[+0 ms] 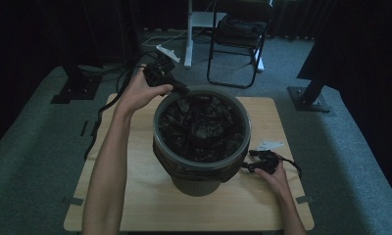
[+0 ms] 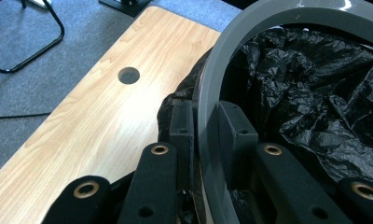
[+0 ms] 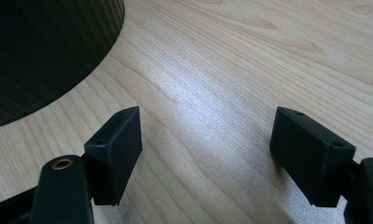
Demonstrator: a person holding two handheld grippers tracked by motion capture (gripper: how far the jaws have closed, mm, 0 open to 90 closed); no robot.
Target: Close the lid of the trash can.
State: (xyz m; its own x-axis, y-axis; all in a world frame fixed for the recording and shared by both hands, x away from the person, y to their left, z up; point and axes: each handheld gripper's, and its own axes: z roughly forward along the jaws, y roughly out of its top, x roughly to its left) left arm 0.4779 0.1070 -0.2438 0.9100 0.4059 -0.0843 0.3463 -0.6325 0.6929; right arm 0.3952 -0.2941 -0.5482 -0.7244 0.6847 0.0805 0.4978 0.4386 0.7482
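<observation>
A grey bin [image 1: 204, 164] lined with a black plastic bag [image 1: 201, 127] stands in the middle of a wooden table [image 1: 150, 205]. My left gripper [image 1: 184, 90] is at the bin's far left edge. In the left gripper view its jaws straddle the grey rim ring [image 2: 287, 14], one outside against the bag's folded edge [image 2: 173, 105], one inside, and the left gripper [image 2: 208, 116] is shut on the ring. My right gripper [image 1: 247, 166] lies low on the table to the right of the bin. The right gripper [image 3: 208, 130] is open over bare wood [image 3: 231, 70], the bin's ribbed base [image 3: 40, 51] to its left.
A round hole [image 2: 128, 74] is cut in the table top beyond the left gripper. Behind the table, on grey carpet, stand a black folding chair [image 1: 238, 39], a white desk leg [image 1: 189, 34] and a power strip [image 1: 167, 51]. Black stand feet [image 1: 76, 88] [image 1: 309, 95] flank the table.
</observation>
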